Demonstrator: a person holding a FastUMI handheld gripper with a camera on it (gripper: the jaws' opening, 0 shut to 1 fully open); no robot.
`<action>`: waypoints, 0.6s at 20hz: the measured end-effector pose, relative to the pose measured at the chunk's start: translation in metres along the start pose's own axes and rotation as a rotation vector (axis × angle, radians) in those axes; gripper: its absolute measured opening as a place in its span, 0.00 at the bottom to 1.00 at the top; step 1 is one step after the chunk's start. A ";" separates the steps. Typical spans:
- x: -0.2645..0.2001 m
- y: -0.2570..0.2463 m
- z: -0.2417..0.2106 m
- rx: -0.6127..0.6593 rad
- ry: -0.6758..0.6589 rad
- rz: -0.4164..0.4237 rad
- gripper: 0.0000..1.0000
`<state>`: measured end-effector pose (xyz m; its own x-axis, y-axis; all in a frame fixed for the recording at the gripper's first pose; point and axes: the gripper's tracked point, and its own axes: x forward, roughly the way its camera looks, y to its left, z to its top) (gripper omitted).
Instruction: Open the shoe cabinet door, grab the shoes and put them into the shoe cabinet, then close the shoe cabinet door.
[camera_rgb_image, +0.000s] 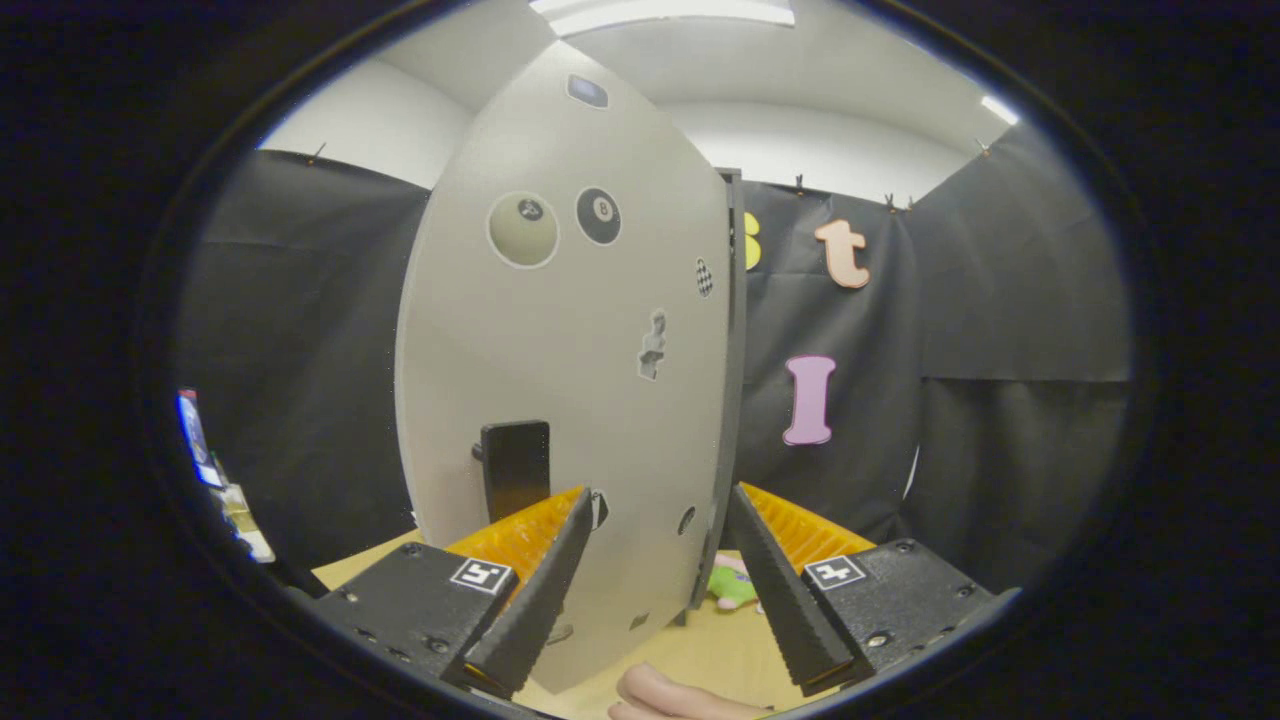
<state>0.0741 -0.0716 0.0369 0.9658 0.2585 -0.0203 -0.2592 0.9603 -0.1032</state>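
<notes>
The grey shoe cabinet door (560, 350) stands upright right in front of me, dotted with several stickers. Its black handle (515, 468) sits low on the panel, just beyond my left finger. My gripper (660, 495) is open, and the door's lower part and its dark side edge (733, 400) lie between the fingers without either one pressing on it. A small green and pink thing (733, 585) lies on the tan surface past the door's edge, close to my right finger; I cannot tell if it is a shoe.
Black cloth walls (1000, 400) close the booth behind and on both sides. The tan tabletop (700, 650) runs under the door. Part of a person's hand (670, 695) shows below, between the fingers. Some colourful items (215, 470) stand far to the left.
</notes>
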 end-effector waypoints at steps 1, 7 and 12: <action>0.006 0.011 0.000 -0.006 -0.008 0.012 0.92; 0.058 0.094 -0.016 -0.073 -0.022 0.050 0.91; 0.085 0.162 -0.035 -0.077 0.004 0.095 0.97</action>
<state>0.1149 0.1024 -0.0167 0.9368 0.3477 -0.0381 -0.3488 0.9203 -0.1770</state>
